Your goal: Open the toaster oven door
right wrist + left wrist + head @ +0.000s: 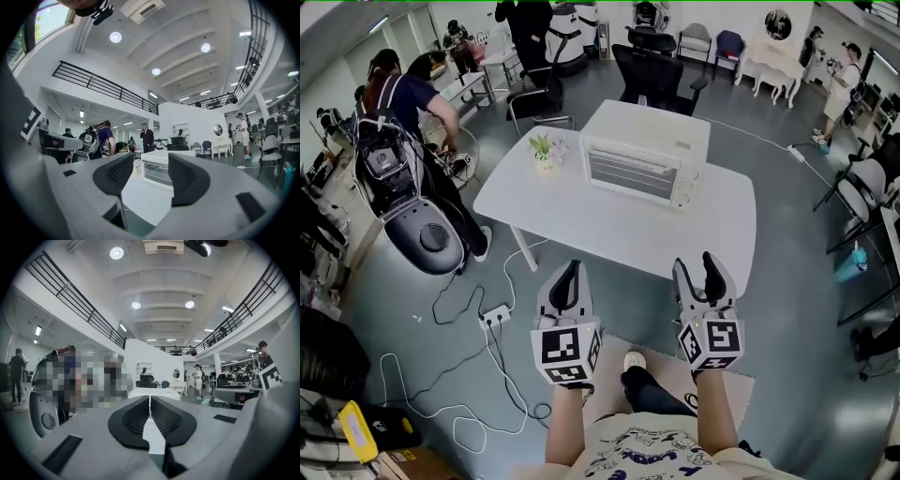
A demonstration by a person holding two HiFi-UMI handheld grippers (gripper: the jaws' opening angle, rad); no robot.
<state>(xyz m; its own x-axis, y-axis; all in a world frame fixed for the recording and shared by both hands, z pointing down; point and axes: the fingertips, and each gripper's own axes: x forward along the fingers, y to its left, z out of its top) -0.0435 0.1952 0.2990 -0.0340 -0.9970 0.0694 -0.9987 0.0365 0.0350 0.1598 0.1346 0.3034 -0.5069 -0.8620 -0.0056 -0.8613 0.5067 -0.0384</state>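
Short of the white table (581, 225) bearing the white boxy toaster oven (639, 167), the left claw (570, 270) is closed and the right claw (699, 272) gapes empty.

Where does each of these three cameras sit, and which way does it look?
Head view: on the person's head, looking steeply down at toaster oven and white table; forearms, left gripper, right gripper show.
Left gripper view: on that gripper, level past its shut jaws into the hall.
Right gripper view: on that gripper, between its open jaws toward the toaster oven.
Head and right gripper views share the toaster oven.
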